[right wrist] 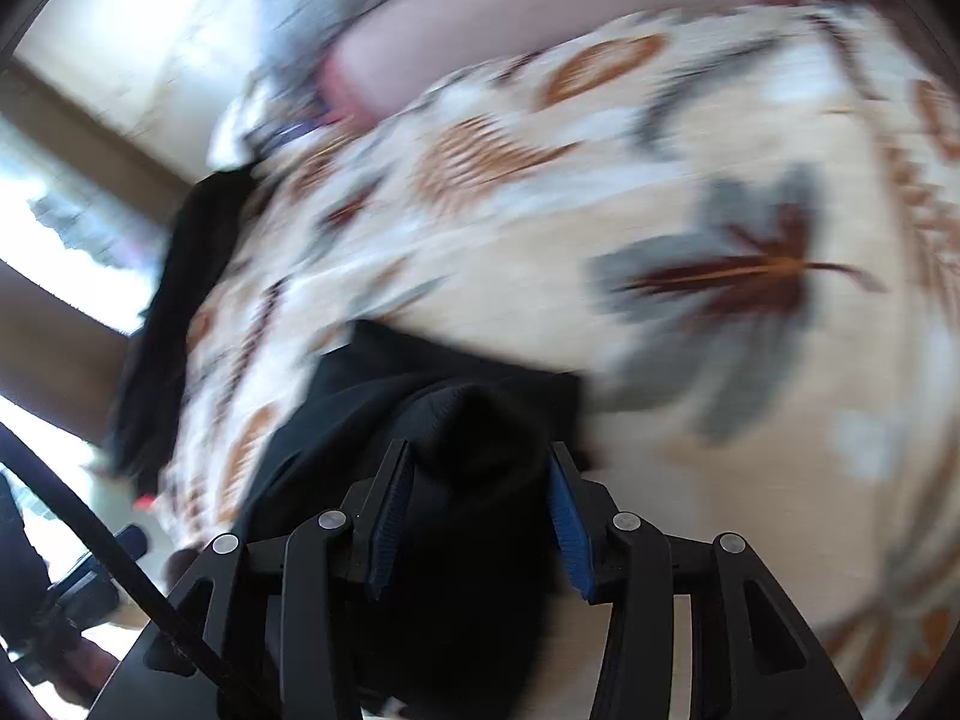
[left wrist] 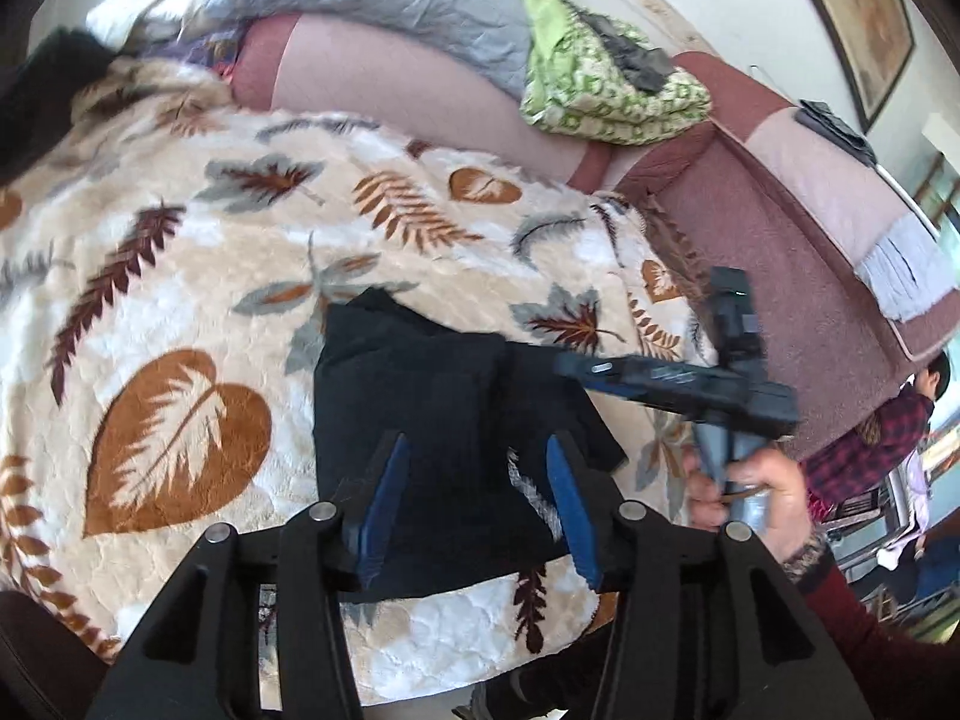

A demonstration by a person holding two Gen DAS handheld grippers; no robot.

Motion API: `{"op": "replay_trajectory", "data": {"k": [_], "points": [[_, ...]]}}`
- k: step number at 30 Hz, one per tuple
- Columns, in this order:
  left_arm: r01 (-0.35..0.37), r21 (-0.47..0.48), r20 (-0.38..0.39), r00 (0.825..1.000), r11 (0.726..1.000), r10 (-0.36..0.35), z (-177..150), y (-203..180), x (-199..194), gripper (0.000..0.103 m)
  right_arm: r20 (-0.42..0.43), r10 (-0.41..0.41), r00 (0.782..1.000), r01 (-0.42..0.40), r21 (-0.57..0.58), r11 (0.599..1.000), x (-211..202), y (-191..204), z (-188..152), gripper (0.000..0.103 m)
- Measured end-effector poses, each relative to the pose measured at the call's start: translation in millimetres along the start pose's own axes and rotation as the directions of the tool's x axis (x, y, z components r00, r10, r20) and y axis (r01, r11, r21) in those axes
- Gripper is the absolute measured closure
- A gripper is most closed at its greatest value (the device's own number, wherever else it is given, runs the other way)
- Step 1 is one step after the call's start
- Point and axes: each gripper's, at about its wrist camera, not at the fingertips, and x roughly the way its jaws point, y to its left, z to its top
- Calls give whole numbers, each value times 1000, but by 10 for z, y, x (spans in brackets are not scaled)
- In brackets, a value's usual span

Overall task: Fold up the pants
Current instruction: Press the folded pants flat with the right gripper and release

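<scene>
The left gripper [left wrist: 474, 486] hovers with jaws spread over the folded black fabric pants [left wrist: 420, 420] lying on the cream leaf-patterned plush blanket [left wrist: 180, 276]. The right gripper [right wrist: 477, 498], fingers also apart, straddles a raised fold; pressing it flat evenly would likely keep the edges aligned.

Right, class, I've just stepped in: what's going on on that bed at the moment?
A person with a gripper in each hand is folding black pants on a leaf-patterned blanket. The pants already lie in a compact bundle. The left gripper is open above them; the right gripper is open, with dark cloth bunched between its fingers.
</scene>
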Motion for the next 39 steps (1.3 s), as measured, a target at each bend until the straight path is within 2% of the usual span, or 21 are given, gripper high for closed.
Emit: {"op": "replay_trajectory", "data": {"k": [3, 6, 9, 10, 12, 14, 15, 16, 18, 19, 20, 23, 24, 26, 28, 31, 34, 36, 38, 39], "points": [[-29, 16, -72, 997, 999, 30, -78, 16, 273, 56, 64, -18, 998, 12, 94, 996, -254, -217, -8, 49], [-44, 47, -160, 986, 998, 51, -235, -38, 523, 56, 134, 14, 991, -26, 90, 996, -531, -197, -62, 49], [-101, 114, -178, 977, 988, 120, -378, -123, 660, 56, 159, 127, 979, -135, 43, 990, -667, -35, -195, 49], [-110, 135, -174, 976, 985, 133, -408, -159, 667, 56, 157, 186, 970, -194, 37, 980, -669, 25, -245, 49], [-110, 156, -172, 976, 982, 136, -433, -208, 656, 53, 124, 303, 945, -312, 56, 948, -563, 133, -365, 49], [-95, 158, -174, 977, 983, 123, -454, -225, 653, 50, 58, 360, 931, -365, 113, 924, -328, 173, -497, 49], [-92, 162, -175, 977, 982, 121, -467, -230, 657, 50, 29, 356, 934, -357, 139, 924, -218, 155, -551, 49], [-89, 164, -176, 977, 982, 118, -468, -234, 658, 50, 2, 323, 946, -319, 171, 932, -92, 99, -624, 50], [-68, 163, -181, 979, 984, 98, -469, -239, 636, 50, -12, 274, 962, -265, 216, 940, 24, -30, -730, 55], [-49, 159, -183, 980, 986, 78, -458, -231, 602, 50, -7, 255, 967, -246, 231, 941, 27, -99, -778, 58], [-16, 145, -185, 982, 989, 43, -430, -212, 543, 50, 3, 243, 970, -237, 237, 942, 1, -162, -816, 66], [50, 105, -162, 986, 993, -33, -345, -143, 366, 50, 2, 228, 974, -222, 235, 946, -88, -184, -848, 67], [46, 99, -134, 990, 994, -33, -316, -109, 286, 49, -4, 211, 977, -205, 221, 954, -120, -146, -834, 66], [6, 84, -79, 997, 996, 1, -258, -18, 172, 49, 14, 155, 988, -155, 165, 974, -254, -23, -741, 59], [-33, 48, -58, 998, 998, 35, -215, 118, 174, 49, 60, 138, 989, -143, 97, 985, -409, 96, -612, 57], [-65, 32, -90, 994, 997, 68, -226, 226, 365, 49, 103, 143, 984, -144, 4, 990, -535, 353, -357, 53], [-112, 53, -156, 981, 992, 119, -362, 236, 640, 49, 80, 108, 991, -99, -111, 989, -367, 706, -106, 54], [-143, 87, -127, 980, 986, 154, -425, 180, 661, 49, 24, 102, 995, -96, -180, 979, -112, 954, 46, 56], [-153, 107, -120, 979, 982, 166, -431, 152, 661, 49, -64, 168, 984, -177, -175, 969, 156, 1090, 132, 57], [-149, 101, -121, 980, 984, 161, -430, 167, 652, 49, -130, 204, 970, -224, -162, 961, 349, 1185, 167, 57]]}}
